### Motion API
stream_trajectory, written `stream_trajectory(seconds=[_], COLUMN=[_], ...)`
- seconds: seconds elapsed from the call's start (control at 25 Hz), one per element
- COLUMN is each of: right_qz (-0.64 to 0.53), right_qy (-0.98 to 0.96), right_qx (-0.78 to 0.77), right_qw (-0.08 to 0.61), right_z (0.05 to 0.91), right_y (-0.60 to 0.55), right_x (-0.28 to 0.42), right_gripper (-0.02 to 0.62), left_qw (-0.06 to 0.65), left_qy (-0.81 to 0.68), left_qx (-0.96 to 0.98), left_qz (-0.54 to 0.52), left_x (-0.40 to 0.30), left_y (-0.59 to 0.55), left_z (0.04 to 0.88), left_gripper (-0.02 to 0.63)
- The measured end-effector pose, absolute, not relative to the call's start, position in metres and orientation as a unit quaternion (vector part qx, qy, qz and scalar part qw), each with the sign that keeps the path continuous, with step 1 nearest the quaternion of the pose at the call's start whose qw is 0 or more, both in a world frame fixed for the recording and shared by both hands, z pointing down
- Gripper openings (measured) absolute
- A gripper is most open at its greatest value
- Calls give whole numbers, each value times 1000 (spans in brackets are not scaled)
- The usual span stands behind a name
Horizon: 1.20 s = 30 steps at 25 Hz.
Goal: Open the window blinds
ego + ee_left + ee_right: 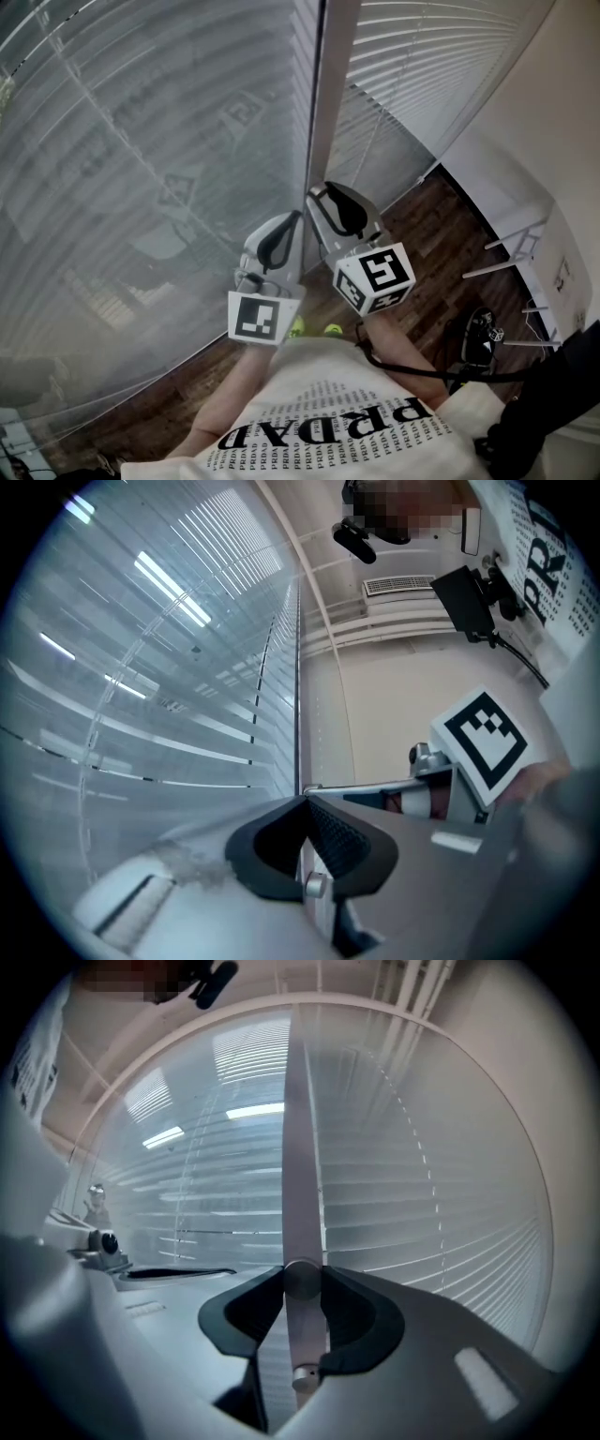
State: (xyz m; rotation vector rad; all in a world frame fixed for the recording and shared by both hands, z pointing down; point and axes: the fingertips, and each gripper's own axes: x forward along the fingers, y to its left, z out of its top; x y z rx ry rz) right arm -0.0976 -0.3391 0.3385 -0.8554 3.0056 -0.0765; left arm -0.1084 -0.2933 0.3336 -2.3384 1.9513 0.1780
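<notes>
The right gripper [303,1277] is clamping the vertical tilt wand [298,1147], its jaws pressing on either side. The left gripper [305,800] is hovering just left of the wand, jaws together and empty. Slatted window blinds [141,141] are hanging behind the wand.

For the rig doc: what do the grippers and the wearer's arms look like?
The left gripper and right gripper: grey shells, black textured pads, a white cube with black square markers on each. Black cable off the right one. White T-shirt, black print; forearms bare.
</notes>
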Motion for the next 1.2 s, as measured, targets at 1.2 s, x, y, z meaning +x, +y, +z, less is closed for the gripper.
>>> stream_trajectory(seconds=[1.2], right_qz=[426], right_qy=[836], right_qx=[-262], right_qw=[-225], right_z=[345], right_y=[-330], right_x=[-109], right_gripper=[123], left_qw=[41], left_qy=[638], left_qx=[-767], left_qz=[61], left_x=[-110], left_y=[-296], left_z=[336], left_gripper=[-8])
